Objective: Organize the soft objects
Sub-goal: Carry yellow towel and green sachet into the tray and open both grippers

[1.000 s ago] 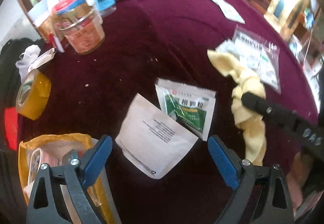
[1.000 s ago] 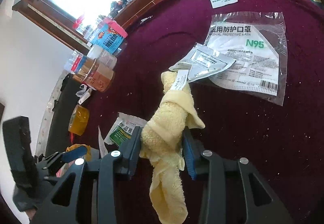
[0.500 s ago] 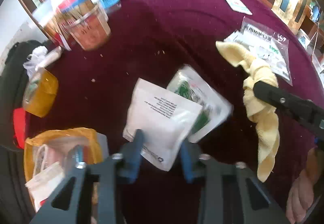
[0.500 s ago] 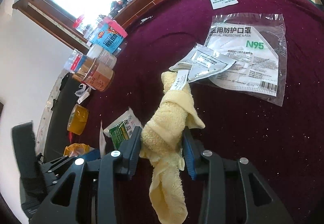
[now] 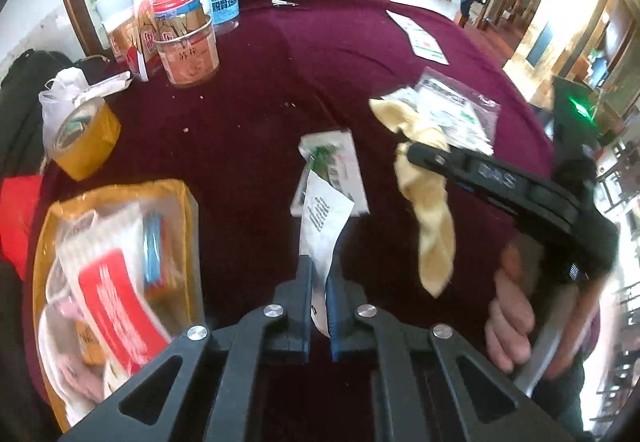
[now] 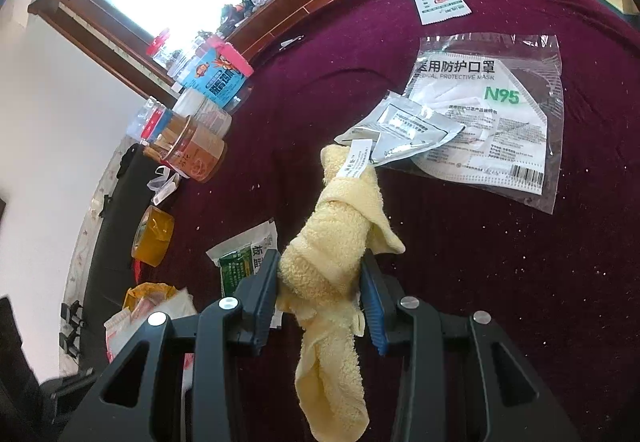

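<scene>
My left gripper (image 5: 319, 282) has its jaws closing on the lower edge of a white printed pouch (image 5: 324, 218), which the pads pinch and hold up on edge above the maroon tablecloth (image 5: 256, 146). A green-and-white sachet (image 5: 334, 166) lies flat just beyond it. My right gripper (image 6: 320, 282) is shut on a rolled pale yellow towel (image 6: 336, 242), whose tail hangs below the pads. In the left wrist view the towel (image 5: 428, 210) dangles to the right of the pouch, apart from it.
A yellow bag (image 5: 120, 242) holding several packets sits at the near left. A tape roll (image 5: 84, 138) and jars (image 5: 188, 42) stand at the far left. An N95 mask bag (image 6: 488, 114) and a silver sachet (image 6: 404, 126) lie beyond the towel. A hand (image 5: 512, 322) holds the right gripper.
The left gripper's jaws went from wide open to closed on the white pouch, and the pouch came up off the cloth onto its edge. The right gripper and towel stayed put.
</scene>
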The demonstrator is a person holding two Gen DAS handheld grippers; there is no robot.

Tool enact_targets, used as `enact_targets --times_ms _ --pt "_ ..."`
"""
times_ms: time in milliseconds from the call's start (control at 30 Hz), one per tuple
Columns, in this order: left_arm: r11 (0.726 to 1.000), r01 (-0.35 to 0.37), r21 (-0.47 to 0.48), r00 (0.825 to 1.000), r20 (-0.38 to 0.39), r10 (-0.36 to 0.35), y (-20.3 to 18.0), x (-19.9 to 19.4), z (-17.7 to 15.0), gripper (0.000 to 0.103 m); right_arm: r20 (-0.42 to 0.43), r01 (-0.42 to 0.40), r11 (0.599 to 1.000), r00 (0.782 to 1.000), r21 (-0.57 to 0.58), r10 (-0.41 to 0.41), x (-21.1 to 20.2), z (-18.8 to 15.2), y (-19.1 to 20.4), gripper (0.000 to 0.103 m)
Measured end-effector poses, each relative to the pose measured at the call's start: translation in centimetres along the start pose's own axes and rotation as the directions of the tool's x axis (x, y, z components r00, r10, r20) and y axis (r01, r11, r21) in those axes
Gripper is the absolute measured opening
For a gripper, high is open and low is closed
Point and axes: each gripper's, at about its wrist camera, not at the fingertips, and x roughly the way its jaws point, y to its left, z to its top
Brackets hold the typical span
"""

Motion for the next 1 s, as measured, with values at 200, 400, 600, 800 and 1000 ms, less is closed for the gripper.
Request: enact_targets --times_ms 200,400,600,800,1000 --pt "0.986 0.147 -0.074 0.987 -0.047 -0.15 0.6 -0.6 -1.8 0.005 0.003 0.005 1.0 1.0 -0.016 -0.005 0.0 -0.4 0.3 0.038" --pt "1.0 0.017 -0.022 1.0 -0.014 -0.017 -0.3 1.1 -1.2 0.006 -0.021 0.002 1.0 1.0 -0.017 -0.002 0.5 -0.4 0.3 0.038" --pt "0.997 -0.069 0.032 0.998 0.002 0.069 -1.1 2.5 -0.4 0.008 -0.028 -0.001 1.0 1.0 -0.015 0.001 0.7 -0.4 0.3 0.038" --pt "0.997 0.055 -0.057 0.998 0.015 -0.054 0.8 0.2 -1.4 0.006 -0.011 -0.008 0.999 1.0 -0.034 0.008 0.4 -0.5 0.5 0.038" --pt "0.949 0.246 -0.197 0.969 0.086 -0.233 4.9 -5.8 -4.2 0.006 0.04 -0.046 0.993 0.998 -0.107 0.051 -0.7 -1.0 1.7 0.038"
